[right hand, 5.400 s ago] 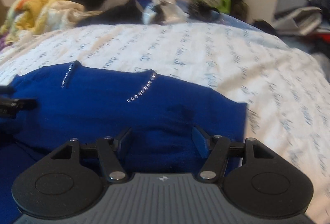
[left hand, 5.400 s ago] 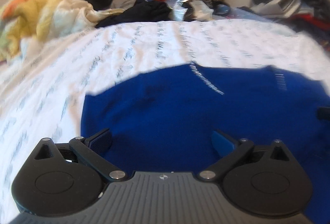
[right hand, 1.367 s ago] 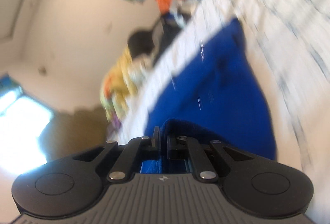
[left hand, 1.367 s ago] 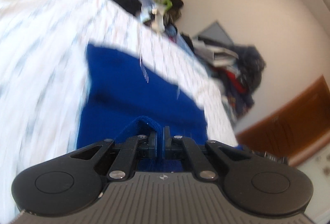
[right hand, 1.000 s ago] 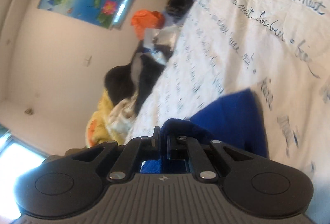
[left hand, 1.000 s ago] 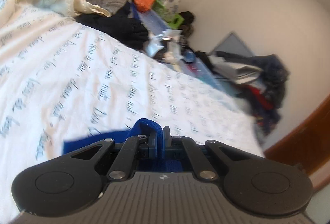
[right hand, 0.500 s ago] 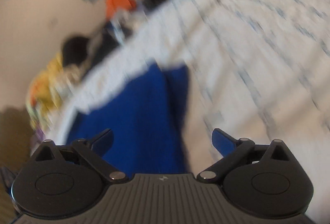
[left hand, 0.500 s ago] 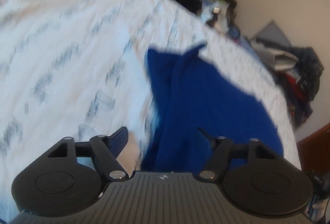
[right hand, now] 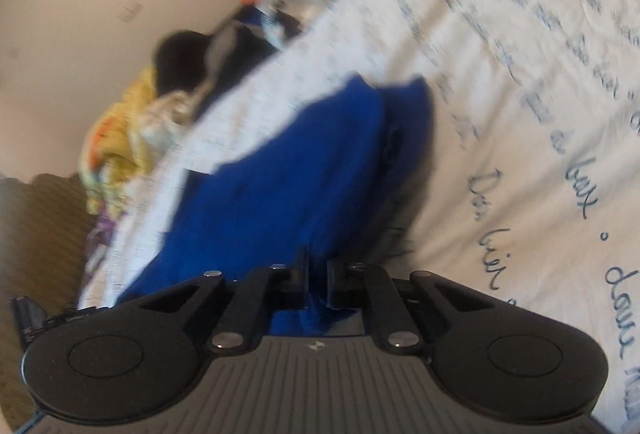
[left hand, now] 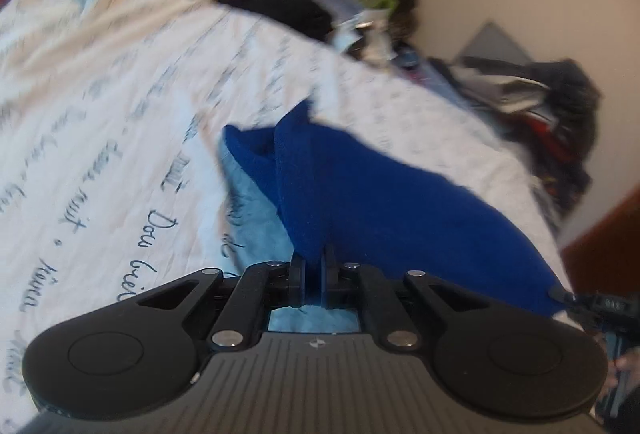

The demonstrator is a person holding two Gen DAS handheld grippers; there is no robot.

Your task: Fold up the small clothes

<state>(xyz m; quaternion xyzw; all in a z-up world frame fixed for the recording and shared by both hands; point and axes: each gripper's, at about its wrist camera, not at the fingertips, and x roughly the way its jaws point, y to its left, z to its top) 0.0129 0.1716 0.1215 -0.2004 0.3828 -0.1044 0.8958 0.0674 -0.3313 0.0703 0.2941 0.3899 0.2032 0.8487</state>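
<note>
The left gripper and the right gripper each pinch the near edge of the blue garment, jaws nearly together with cloth between them. The garment lies already folded into a long band on the white bedsheet printed with cursive script, so the step in hand looks like another fold, and that calls for carrying both held corners evenly across. The knit looks thick, soft and fuzzy, with rounded fold edges.

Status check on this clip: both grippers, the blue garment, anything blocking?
Left gripper and right gripper both shut on the folded blue knit garment. Garment on the white script-printed bedsheet. Nothing blocking.
</note>
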